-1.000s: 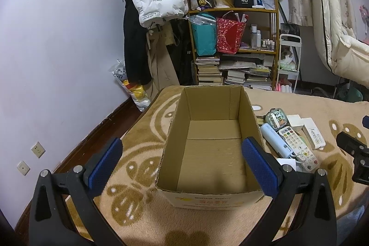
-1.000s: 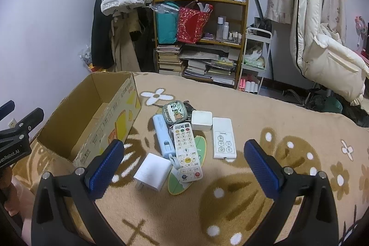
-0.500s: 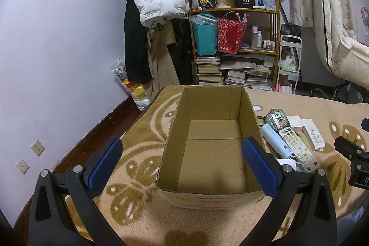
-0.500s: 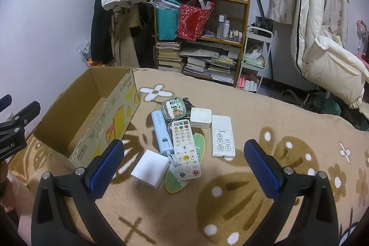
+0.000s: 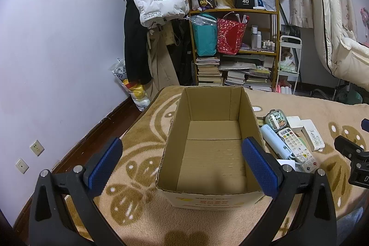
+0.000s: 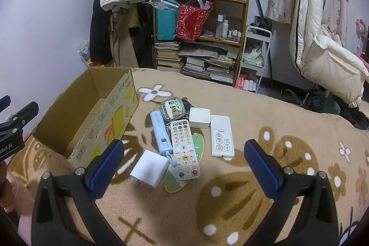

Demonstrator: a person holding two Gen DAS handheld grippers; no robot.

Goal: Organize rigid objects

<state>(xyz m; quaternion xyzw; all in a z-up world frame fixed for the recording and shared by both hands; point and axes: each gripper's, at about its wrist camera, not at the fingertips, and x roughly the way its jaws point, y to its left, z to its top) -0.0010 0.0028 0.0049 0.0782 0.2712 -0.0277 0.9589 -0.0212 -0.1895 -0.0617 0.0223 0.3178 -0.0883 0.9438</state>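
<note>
An empty cardboard box (image 5: pixel 208 194) (image 6: pixel 108 121) stands open on a tan patterned blanket. To its right lies a cluster: a light-blue case (image 6: pixel 160 133), a white remote with coloured buttons (image 6: pixel 184 150), a flat white remote (image 6: pixel 221 138), a white cube (image 6: pixel 199 117), a white charger (image 6: pixel 150 168), a round decorated case (image 6: pixel 172 107) and a green leaf-shaped coaster (image 6: pixel 178 179). My left gripper (image 5: pixel 182 166) hangs open in front of the box. My right gripper (image 6: pixel 183 167) is open, above the near end of the cluster, holding nothing.
A bookshelf (image 6: pixel 200 38) packed with bags, bottles and books stands at the back. Coats (image 5: pixel 147 22) hang on its left, a white padded chair (image 6: pixel 322 43) is on the right. The wooden floor (image 5: pixel 92 137) and wall sockets (image 5: pixel 37 147) are left of the blanket.
The right gripper has drifted slightly forward over the cluster. The left gripper has hardly moved. Both stay open.
</note>
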